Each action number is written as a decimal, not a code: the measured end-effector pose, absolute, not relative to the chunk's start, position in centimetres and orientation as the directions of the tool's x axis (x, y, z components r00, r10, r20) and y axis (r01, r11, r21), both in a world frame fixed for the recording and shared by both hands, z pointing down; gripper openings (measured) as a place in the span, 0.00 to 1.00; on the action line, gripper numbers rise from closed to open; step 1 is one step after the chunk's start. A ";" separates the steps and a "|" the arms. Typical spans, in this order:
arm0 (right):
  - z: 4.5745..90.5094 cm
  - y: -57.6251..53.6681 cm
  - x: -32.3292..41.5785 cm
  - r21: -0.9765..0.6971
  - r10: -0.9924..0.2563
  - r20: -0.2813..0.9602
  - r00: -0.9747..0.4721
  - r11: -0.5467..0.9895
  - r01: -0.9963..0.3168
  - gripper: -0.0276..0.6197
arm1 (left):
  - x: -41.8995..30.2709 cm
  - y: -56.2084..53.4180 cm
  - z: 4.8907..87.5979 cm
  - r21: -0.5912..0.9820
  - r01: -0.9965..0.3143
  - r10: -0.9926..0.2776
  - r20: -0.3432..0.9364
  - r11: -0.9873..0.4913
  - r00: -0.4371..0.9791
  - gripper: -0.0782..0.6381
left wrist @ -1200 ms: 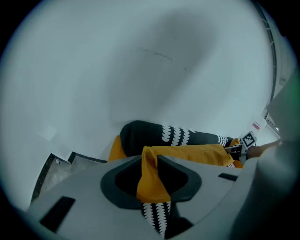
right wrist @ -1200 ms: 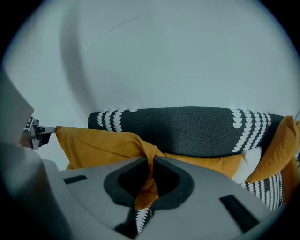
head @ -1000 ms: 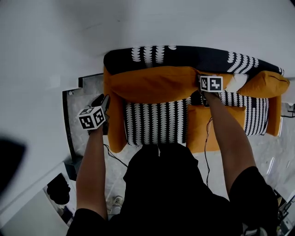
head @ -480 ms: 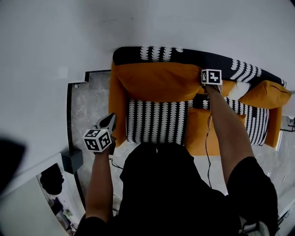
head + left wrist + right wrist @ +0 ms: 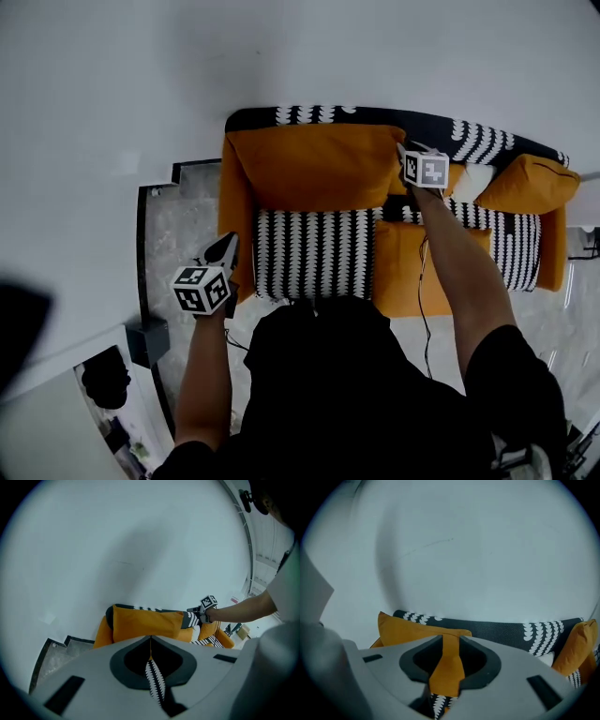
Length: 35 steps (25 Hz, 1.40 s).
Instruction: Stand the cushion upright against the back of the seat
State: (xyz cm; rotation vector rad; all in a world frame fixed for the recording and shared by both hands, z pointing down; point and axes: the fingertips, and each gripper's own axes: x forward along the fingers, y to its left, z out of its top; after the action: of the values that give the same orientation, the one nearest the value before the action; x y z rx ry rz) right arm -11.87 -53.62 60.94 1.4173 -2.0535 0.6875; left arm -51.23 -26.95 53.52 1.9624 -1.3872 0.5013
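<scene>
A big orange cushion [image 5: 314, 167] stands upright against the black-and-white patterned back of the sofa [image 5: 487, 141], at its left end. My right gripper [image 5: 403, 150] is at the cushion's upper right corner. Its jaws have just been opening and now stand apart. In the right gripper view the cushion [image 5: 412, 630] shows in the gap of the right gripper [image 5: 451, 641], with no pad pressing on it. My left gripper [image 5: 227, 244] hovers off the sofa's left armrest, away from the cushion. In the left gripper view the left gripper [image 5: 151, 641] is shut on nothing, and the cushion [image 5: 145, 623] lies beyond.
A second orange cushion [image 5: 530, 183] leans at the sofa's right end, and a flat orange one [image 5: 412, 272] lies on the patterned seat [image 5: 314, 253]. A white wall rises behind. On the marble floor [image 5: 178, 234] to the left stands a dark box [image 5: 150, 339].
My left gripper has drawn back from the sofa's left armrest towards me. The right gripper has stayed at the cushion's right corner and lifted slightly.
</scene>
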 end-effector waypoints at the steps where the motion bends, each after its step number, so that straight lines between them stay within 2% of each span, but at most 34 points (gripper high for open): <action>1: 60.2 -52.9 -12.2 -0.117 -0.671 0.671 -0.316 0.324 -0.939 0.23 | -50.8 -27.2 53.0 0.297 -0.928 -0.676 0.639 -0.224 0.368 0.14; 5: 57.8 -48.8 -13.1 -0.199 -0.690 0.615 -0.382 0.333 -0.922 0.22 | -49.1 -27.1 51.0 0.291 -0.912 -0.687 0.601 -0.288 0.408 0.14; 15: 46.8 -34.2 -18.3 -0.369 -0.717 0.439 -0.542 0.406 -0.836 0.11 | -45.7 -23.5 44.8 0.277 -0.851 -0.690 0.499 -0.447 0.525 0.13; 23: 43.6 -22.9 -20.8 -0.308 -0.675 0.461 -0.576 0.487 -0.817 0.10 | -42.6 -19.6 42.4 0.322 -0.802 -0.704 0.387 -0.502 0.596 0.13; 28: 43.7 -18.2 -20.1 -0.172 -0.680 0.504 -0.532 0.524 -0.834 0.10 | -40.6 -17.9 44.6 0.313 -0.776 -0.662 0.405 -0.547 0.630 0.13; 35: 45.7 -13.3 -16.1 -0.169 -0.693 0.542 -0.475 0.463 -0.870 0.10 | -36.6 -13.8 45.2 0.297 -0.729 -0.595 0.430 -0.617 0.679 0.13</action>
State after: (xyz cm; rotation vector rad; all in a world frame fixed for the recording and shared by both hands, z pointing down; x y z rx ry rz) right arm -16.13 -13.30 45.72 1.3126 -2.3181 0.6054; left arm -36.63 -13.79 45.19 2.4420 -1.0274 0.4018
